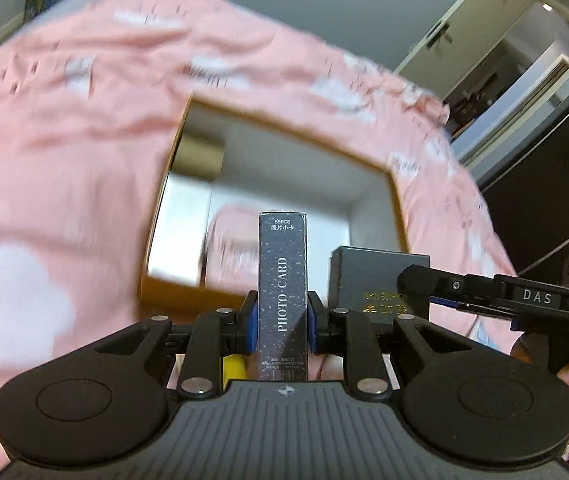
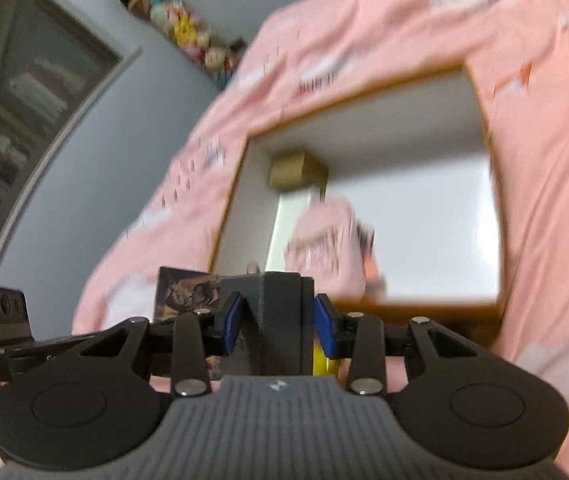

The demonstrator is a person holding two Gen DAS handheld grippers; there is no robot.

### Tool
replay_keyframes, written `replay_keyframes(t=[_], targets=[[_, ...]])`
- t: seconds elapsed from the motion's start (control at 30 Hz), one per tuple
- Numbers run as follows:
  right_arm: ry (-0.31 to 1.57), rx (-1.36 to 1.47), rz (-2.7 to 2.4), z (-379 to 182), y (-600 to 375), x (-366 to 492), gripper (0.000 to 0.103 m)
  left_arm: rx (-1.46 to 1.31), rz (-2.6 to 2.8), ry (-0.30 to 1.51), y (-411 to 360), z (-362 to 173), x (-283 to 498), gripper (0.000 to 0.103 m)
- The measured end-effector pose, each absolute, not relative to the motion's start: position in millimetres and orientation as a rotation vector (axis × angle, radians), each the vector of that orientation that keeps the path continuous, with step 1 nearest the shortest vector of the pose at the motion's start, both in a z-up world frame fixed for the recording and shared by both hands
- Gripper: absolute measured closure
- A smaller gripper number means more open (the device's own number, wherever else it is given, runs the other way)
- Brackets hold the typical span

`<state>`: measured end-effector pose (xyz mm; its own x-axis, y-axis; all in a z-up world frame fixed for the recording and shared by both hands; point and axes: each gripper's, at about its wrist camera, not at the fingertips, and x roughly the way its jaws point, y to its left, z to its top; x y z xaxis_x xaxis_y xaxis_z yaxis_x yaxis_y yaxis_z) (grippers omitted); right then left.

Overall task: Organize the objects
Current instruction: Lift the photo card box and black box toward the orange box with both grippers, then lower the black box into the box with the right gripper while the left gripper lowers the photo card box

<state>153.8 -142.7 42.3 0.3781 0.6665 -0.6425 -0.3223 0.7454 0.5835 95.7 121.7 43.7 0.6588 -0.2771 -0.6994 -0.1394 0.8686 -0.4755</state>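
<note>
The photo card box (image 1: 283, 296) is pinched upright by the left gripper (image 1: 283, 320) at lower centre; the dark box (image 2: 280, 320) is clamped by the right gripper (image 2: 280, 326).

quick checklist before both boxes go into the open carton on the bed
1. Left hand-held gripper clamped on the photo card box: ok, blue pads press on both its sides.
2. Right hand-held gripper clamped on the dark grey box: ok, box sits between the pads.
3. Carton open: ok, no lid over it.
4. Free floor inside: ok, bare white area beside the pink item and the small tan box.
5. The two grippers clear of each other: cannot tell, they are close side by side.
6. Exact carton edges: cannot tell, both views are motion-blurred.
</note>
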Motion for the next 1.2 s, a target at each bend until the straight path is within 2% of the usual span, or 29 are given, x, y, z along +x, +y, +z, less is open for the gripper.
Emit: replay_keyframes(t=[0.23,0.53,0.93,1.2], targets=[[0.884,0.422,0.515,54,-144,213,0.062,-0.502,-0.041,0.792,133,49,159,0.078],[0.902,0.341,0.335,-6,-105,302,0.062,-0.508,-0.029,0.901,138,1,227,0.078],[1.077,0.395,0.434,-57,-71,353,0.062,-0.509,-0.026,0.932,156,-13,252,0.078],[1.116,0.392,0.477,-70,-53,366,0.061,-0.521,-0.021,0.946,163,-20,256,0.078]])
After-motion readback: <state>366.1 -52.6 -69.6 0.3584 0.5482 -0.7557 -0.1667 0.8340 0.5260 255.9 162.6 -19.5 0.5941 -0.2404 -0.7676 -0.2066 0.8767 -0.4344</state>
